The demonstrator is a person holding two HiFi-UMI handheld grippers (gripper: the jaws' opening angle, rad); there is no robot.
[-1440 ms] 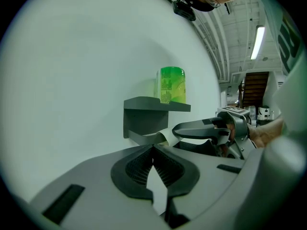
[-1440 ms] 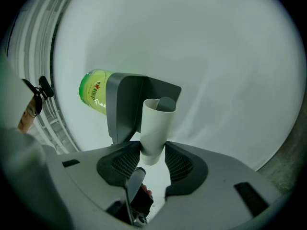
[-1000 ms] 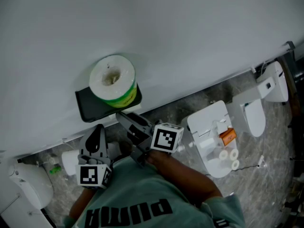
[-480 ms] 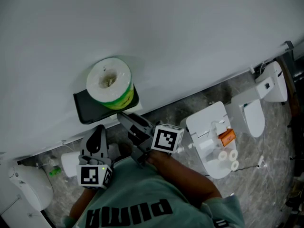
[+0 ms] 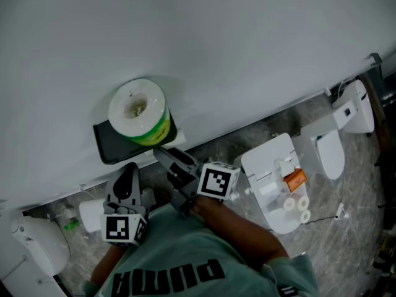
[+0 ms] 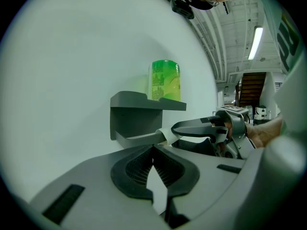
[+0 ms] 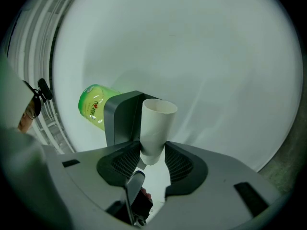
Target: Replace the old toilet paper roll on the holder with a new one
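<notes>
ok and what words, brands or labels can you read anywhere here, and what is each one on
"PUMA": on the person's shirt, upside down in the head view.
Print on the green wrapper of the roll: too small and blurred to read.
Cubes: square marker patterns only, no words.
Tube in the right hand-held gripper: blank.

The left tool (image 6: 153, 150) is pointing at a white wall (image 6: 72, 80), its jaw tips touching with nothing between them. On the far wall, a grey holder (image 6: 129, 116) is carrying a green-wrapped roll (image 6: 165, 80) upright on its top shelf. Reaching in from the right, the right tool (image 6: 175, 134) is gripping a white tube (image 6: 165, 135) at the holder's lower arm.
</notes>
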